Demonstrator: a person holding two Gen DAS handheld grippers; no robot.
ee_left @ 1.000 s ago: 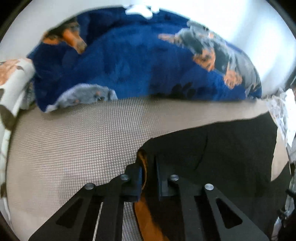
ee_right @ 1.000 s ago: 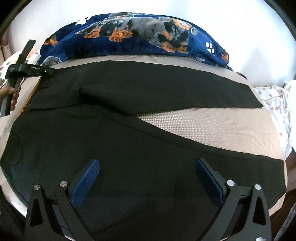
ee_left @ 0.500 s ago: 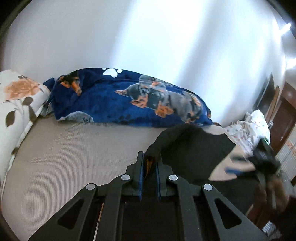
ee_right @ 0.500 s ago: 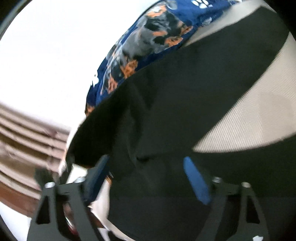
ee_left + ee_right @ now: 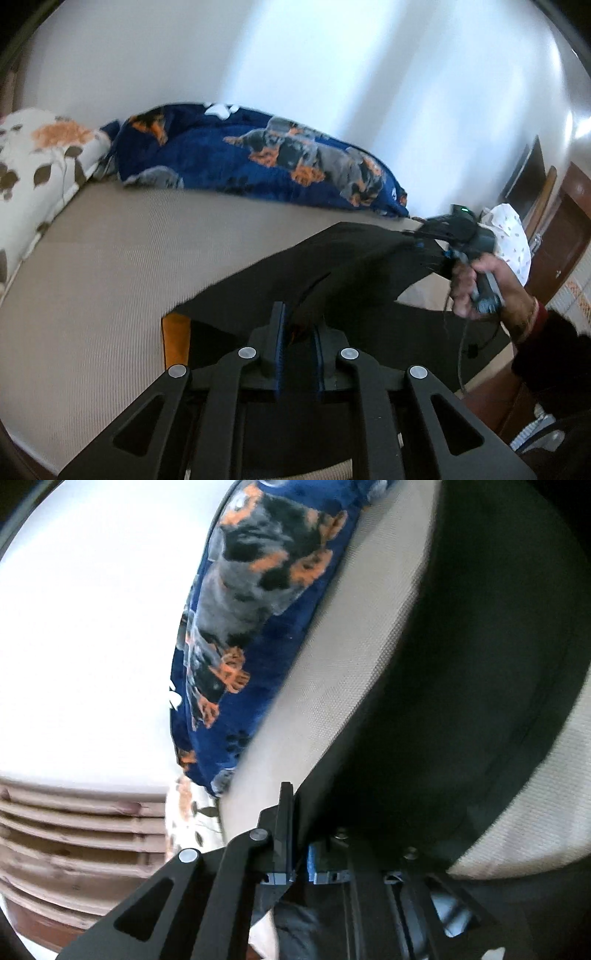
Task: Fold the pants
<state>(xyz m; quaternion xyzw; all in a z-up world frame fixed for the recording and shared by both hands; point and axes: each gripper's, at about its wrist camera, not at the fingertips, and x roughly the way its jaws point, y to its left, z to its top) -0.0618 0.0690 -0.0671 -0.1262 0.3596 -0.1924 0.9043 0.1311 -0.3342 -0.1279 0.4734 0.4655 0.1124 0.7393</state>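
Observation:
Black pants (image 5: 362,273) lie partly lifted over the beige bed (image 5: 110,277), with an orange lining (image 5: 176,339) showing at a turned edge. My left gripper (image 5: 297,332) is shut on a bunched fold of the pants and holds it above the bed. At the far right, a hand (image 5: 480,280) holds my right gripper (image 5: 419,236), which pinches the far edge of the cloth. In the right wrist view, rolled sideways, the right gripper (image 5: 299,834) has its jaws closing tight on the black pants (image 5: 461,664), the pads pressing on the cloth.
A blue dog-print blanket (image 5: 258,162) lies along the white wall. A floral pillow (image 5: 37,158) sits at the left end. White spotted cloth (image 5: 513,232) and a brown door (image 5: 569,229) are at the right. Wooden slats (image 5: 74,830) show beyond the bed's end.
My left gripper rose and carried its fold of the pants toward the right. The right gripper rolled sideways, and its wide-open jaws closed onto the cloth.

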